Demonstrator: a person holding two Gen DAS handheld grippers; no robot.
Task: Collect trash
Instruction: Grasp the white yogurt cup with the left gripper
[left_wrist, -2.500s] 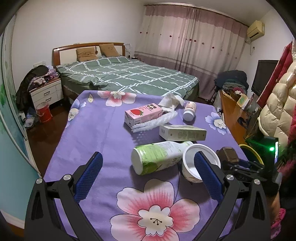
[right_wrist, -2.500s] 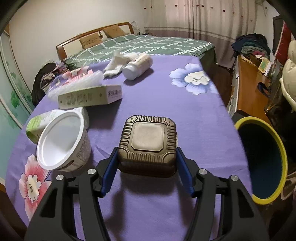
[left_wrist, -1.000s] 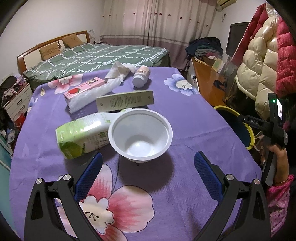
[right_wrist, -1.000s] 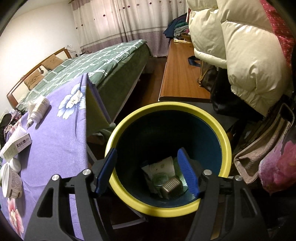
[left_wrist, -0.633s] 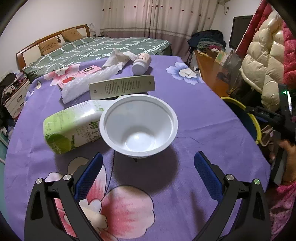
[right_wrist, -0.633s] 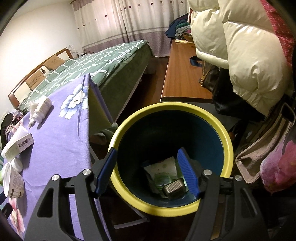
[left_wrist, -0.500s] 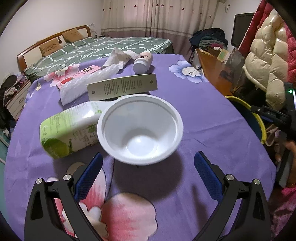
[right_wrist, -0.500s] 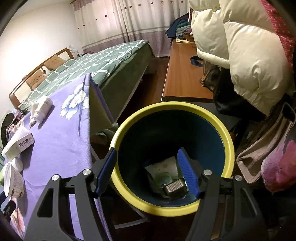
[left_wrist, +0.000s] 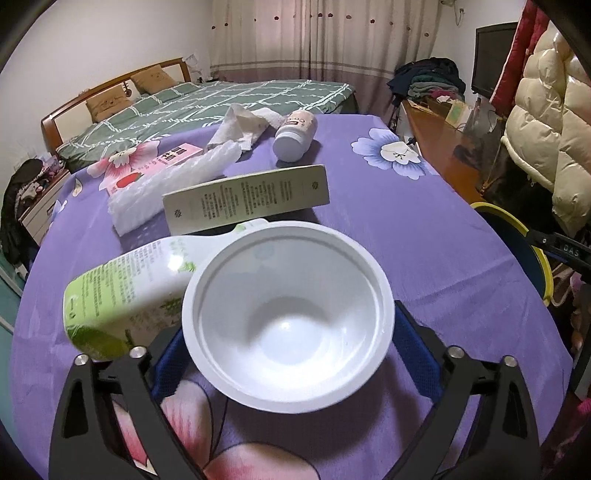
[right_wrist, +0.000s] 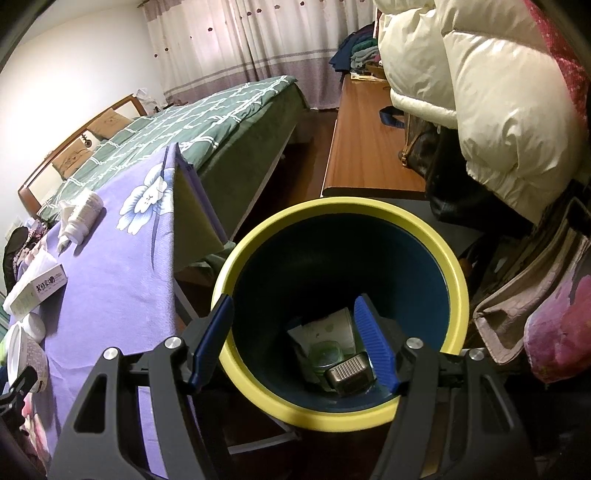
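Note:
A white plastic bowl (left_wrist: 288, 325) lies tilted on the purple flowered tablecloth (left_wrist: 406, 229). My left gripper (left_wrist: 288, 358) is open, its blue pads on either side of the bowl's base, partly hidden by the rim. A green-and-white bottle (left_wrist: 129, 284) lies against the bowl's left. My right gripper (right_wrist: 291, 343) is open and empty over the yellow-rimmed bin (right_wrist: 454, 266). The brown ribbed box (right_wrist: 351, 373) lies inside the bin with other trash.
On the table lie a long cream carton (left_wrist: 247, 199), a foam sheet (left_wrist: 166, 188), a pink box (left_wrist: 155, 166), crumpled tissue (left_wrist: 240, 125) and a white bottle (left_wrist: 295, 129). A wooden desk (right_wrist: 369, 147) and puffy coats (right_wrist: 480, 92) stand right of the bin. A bed (left_wrist: 207, 103) lies behind the table.
My left gripper has moved forward until its pads flank the white bowl. My right gripper stays open over the bin, with the brown box lying inside.

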